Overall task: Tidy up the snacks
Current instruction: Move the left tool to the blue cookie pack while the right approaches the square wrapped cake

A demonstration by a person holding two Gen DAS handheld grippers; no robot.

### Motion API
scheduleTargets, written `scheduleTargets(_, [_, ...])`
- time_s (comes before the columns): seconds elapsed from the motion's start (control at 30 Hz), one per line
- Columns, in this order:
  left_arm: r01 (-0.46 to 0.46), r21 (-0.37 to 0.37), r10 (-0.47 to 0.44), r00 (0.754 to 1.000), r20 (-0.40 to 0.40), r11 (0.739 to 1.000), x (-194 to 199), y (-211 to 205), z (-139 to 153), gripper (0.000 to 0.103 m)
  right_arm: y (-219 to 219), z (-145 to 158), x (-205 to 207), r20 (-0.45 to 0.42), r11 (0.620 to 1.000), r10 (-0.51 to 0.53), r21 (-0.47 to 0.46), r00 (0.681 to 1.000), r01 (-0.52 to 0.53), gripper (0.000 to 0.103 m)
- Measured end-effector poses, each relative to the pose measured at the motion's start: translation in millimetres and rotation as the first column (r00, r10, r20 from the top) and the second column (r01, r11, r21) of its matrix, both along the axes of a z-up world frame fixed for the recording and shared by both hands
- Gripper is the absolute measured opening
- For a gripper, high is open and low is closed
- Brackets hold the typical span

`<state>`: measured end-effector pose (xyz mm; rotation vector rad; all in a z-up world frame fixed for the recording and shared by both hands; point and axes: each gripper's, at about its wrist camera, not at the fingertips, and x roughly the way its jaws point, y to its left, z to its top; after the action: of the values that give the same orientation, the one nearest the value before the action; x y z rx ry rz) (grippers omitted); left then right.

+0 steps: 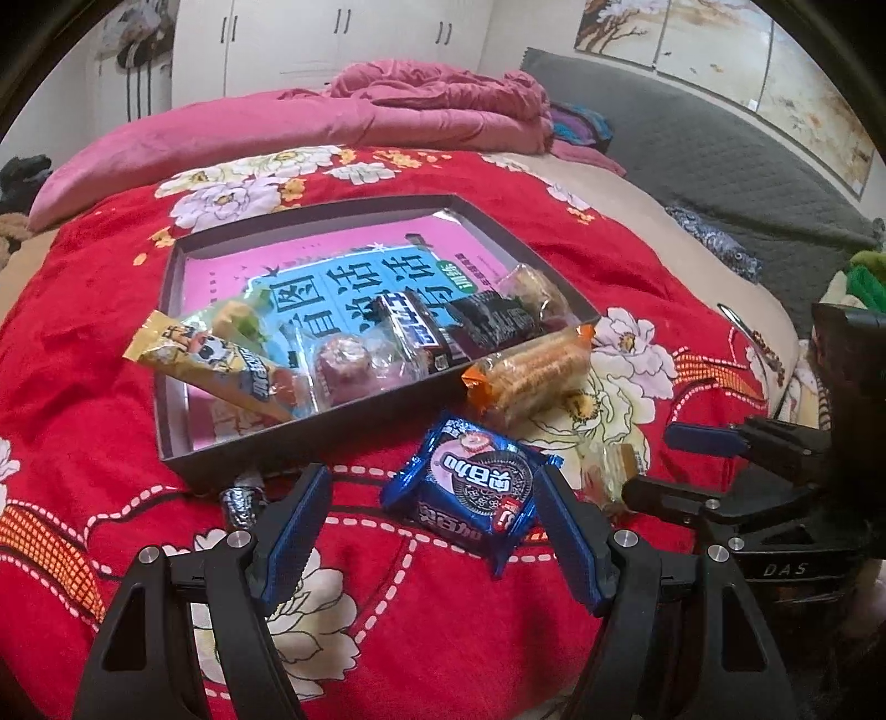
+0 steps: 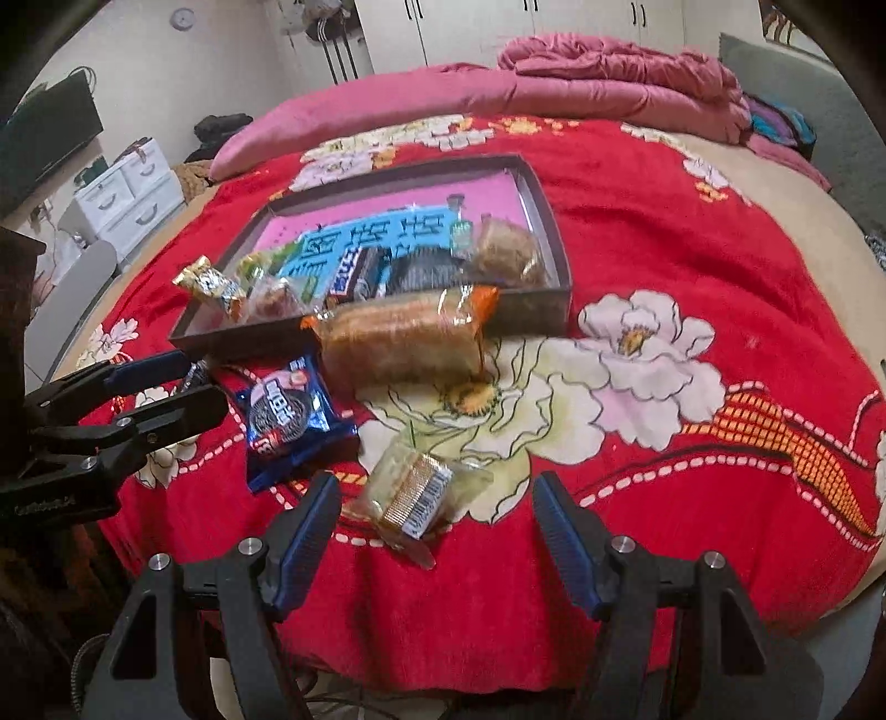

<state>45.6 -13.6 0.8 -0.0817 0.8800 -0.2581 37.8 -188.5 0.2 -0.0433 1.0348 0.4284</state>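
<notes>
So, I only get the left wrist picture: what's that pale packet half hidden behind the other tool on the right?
Observer: A clear-wrapped snack with a gold label, lying flat on the blanket.
Operator: Is that tool holding it?
Observer: No. The right tool is open, and the snack lies between its fingers with neither pad pressing on it.
Operator: Anything beyond the bed that I can't see?
Observer: A white drawer unit stands beside it, on the far left.

Home bedroom, bed with red floral blanket (image 1: 454,637), pink quilt (image 1: 443,105), white wardrobes (image 1: 332,39)
</notes>
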Motion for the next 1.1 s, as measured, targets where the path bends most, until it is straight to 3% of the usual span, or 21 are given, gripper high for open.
scheduleTargets(0.5, [0.058,0.015,-0.057,0.998,-0.017,0.998,5,-11,-12,0.076,12,-15,3,-0.035,0.999,0.038,-0.019,0.999,-0.039,0.071])
scheduleTargets(0.97, [0.082,0.029,-0.080,0.995,-0.062,0.996,17,-18,-28,0.076,22,-23,4,0.003,0.994,0.092,-0.059,0.996,-0.092,0.071])
scheduleTargets(1.1, [0.081,0.031,-0.079,0.994,-0.073,0.996,20,-19,-33,0.076,20,-24,6,0.007,0.994,0.098,-0.053,0.995,-0.097,0.060])
